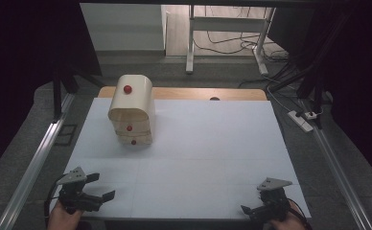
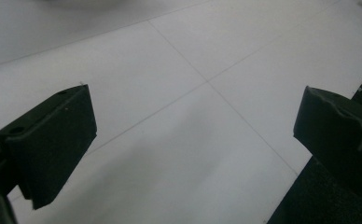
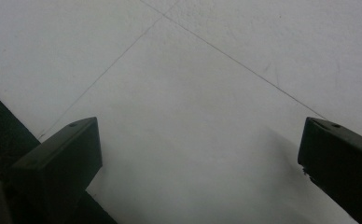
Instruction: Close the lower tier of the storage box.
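Note:
A small cream cabinet with a rounded top stands on the white table sheet, back left of the middle. It carries three red knobs: one on its top and two on its drawer fronts. My left gripper rests at the front left corner, held by a hand, jaws wide apart. In the left gripper view, the left gripper has only bare sheet between its jaws. My right gripper sits at the front right edge. In the right gripper view, the right gripper is open over bare sheet.
A strip of wooden tabletop shows behind the sheet. Metal rails run along the left and right sides. A power strip and cables lie on the floor at the back right, near a white desk frame.

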